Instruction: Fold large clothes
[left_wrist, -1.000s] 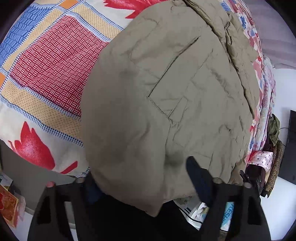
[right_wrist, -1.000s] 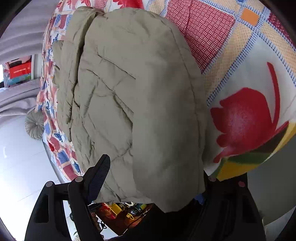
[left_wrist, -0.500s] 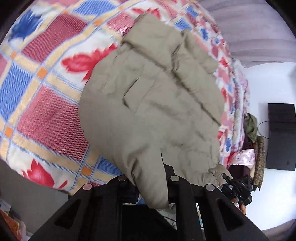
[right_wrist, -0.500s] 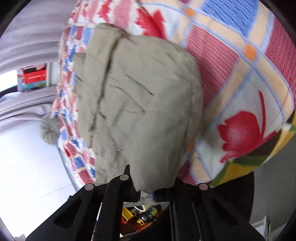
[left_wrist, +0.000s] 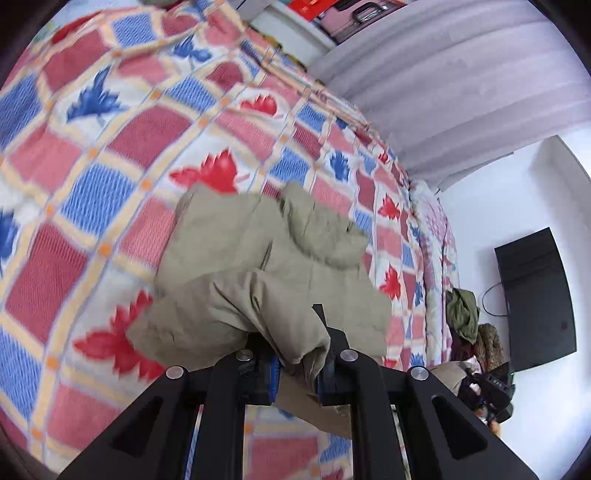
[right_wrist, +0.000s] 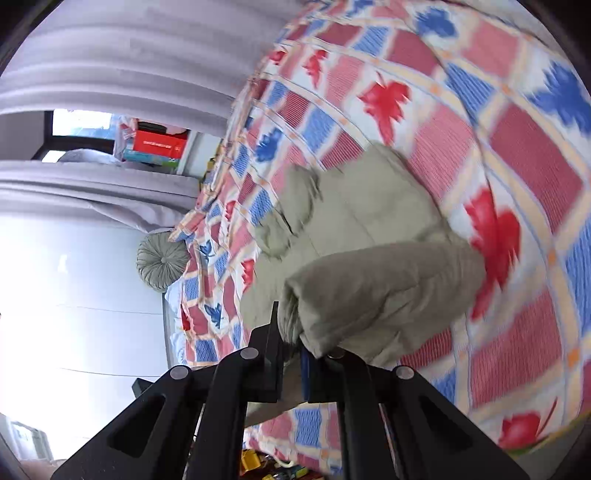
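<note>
Left gripper (left_wrist: 297, 363): clamped on the khaki jacket (left_wrist: 258, 266) hem, lifted off the patterned quilt (left_wrist: 122, 140)
Right gripper (right_wrist: 295, 354): pinching the opposite hem corner
Jacket: far part resting on the quilt
Surroundings: grey curtain (left_wrist: 443, 74), dark screen (left_wrist: 535, 299), round cushion (right_wrist: 160, 260) beside the bed

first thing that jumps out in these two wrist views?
The khaki padded jacket, bunched in the middle of both views, its near edge pinched in the left tongs and the right tongs and raised off the bed. Under it lies the loud bedspread, a check of red and blue squares with maple leaves, filling most of each picture. Behind the bed hang pale grey curtains.
</note>
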